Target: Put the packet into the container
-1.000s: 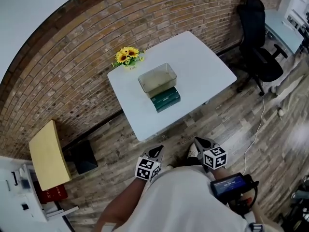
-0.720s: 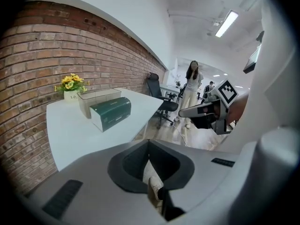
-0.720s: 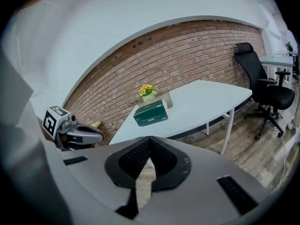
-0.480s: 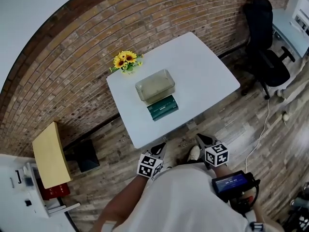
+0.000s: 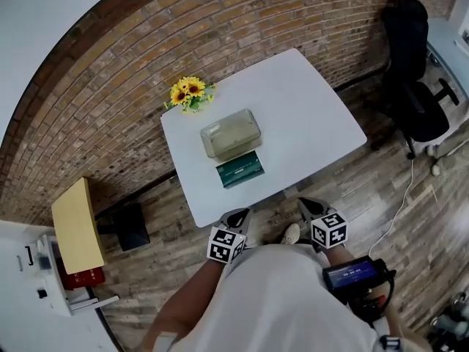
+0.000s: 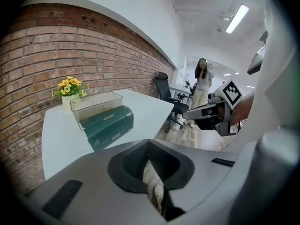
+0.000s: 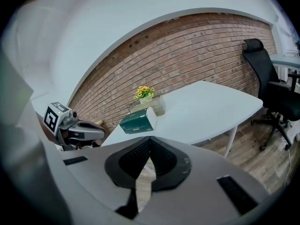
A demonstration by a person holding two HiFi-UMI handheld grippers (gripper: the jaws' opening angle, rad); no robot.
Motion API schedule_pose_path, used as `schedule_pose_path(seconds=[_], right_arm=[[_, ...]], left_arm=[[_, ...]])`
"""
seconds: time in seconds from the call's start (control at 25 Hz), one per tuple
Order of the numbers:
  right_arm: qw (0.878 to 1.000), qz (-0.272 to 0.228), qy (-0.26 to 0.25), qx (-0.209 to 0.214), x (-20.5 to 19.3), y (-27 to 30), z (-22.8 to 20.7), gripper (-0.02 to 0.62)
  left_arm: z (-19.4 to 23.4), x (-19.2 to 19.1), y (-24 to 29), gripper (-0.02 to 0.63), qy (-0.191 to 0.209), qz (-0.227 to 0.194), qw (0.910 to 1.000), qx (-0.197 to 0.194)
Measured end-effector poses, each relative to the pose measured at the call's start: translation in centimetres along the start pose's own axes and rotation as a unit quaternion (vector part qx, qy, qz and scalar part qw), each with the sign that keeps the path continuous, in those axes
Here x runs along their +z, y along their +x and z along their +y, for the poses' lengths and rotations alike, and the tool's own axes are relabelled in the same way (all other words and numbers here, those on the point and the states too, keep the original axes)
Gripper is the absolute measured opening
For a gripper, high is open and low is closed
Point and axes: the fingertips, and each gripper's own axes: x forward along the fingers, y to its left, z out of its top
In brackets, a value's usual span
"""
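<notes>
Nothing here can be read. The green packet (image 5: pixel 239 169) carries a pale label too small to make out, and the small blue screen (image 5: pixel 353 275) shows only illegible characters.

We note a white surface (image 5: pixel 308 108) set close to a brick wall (image 5: pixel 110 101), with yellow sunflowers (image 5: pixel 189 92) in a pale pot at its wall-side corner. Wood-plank floor (image 5: pixel 381 189) all round. Black office chair (image 5: pixel 414 86) far right, well apart from the surface; a white cable (image 5: pixel 407 196) trails over the floor nearby. Left: a flat yellow panel (image 5: pixel 75 224), perhaps a box lid, with a black box (image 5: pixel 132 226) just beside it. In the left gripper view, a person (image 6: pixel 201 81) stands far back under a ceiling strip light (image 6: pixel 236 18).
</notes>
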Motion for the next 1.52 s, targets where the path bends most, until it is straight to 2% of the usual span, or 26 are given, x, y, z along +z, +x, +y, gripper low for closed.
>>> schedule_pose_path(seconds=[0.32,0.88,0.96,1.08,1.24,1.28,1.4,1.52], right_arm=[[1.000,0.006,-0.008,0.026,1.8,0.7,-1.7,0.008],[0.999,0.018,-0.010,0.039,2.8,2.8,-2.2,0.008],[0.999,0.020,-0.013,0.039,3.2,3.2,-2.4,0.008],[0.999,0.018,-0.014,0.036,4.0,4.0,-2.7,0.008],[0.999,0.016,-0.014,0.039,5.2,5.3,-2.4,0.008],[0.999,0.016,-0.013,0.039,5.2,5.5,-2.4,0.008],[0.999,0.019,-0.009,0.032,5.1,5.8,-2.7,0.008],[1.000,0.019,-0.006,0.020,5.2,5.8,-3.1,0.008]], left_arm=[[0.8,2.3,0.6,0.009,-0.013,-0.012,0.9994,0.030],[3.3,3.2,1.9,0.009,0.006,0.007,0.9983,0.057],[3.8,3.6,2.1,0.011,0.023,0.013,0.9977,0.062],[4.3,4.2,2.5,0.011,0.073,0.028,0.9949,0.064],[5.8,4.9,2.9,0.014,0.143,0.061,0.9848,0.077],[6.1,5.0,3.2,0.028,0.156,0.070,0.9824,0.075],[6.4,5.0,4.4,0.149,0.190,0.096,0.9753,0.056],[7.1,5.3,5.6,0.195,0.230,0.114,0.9655,0.044]])
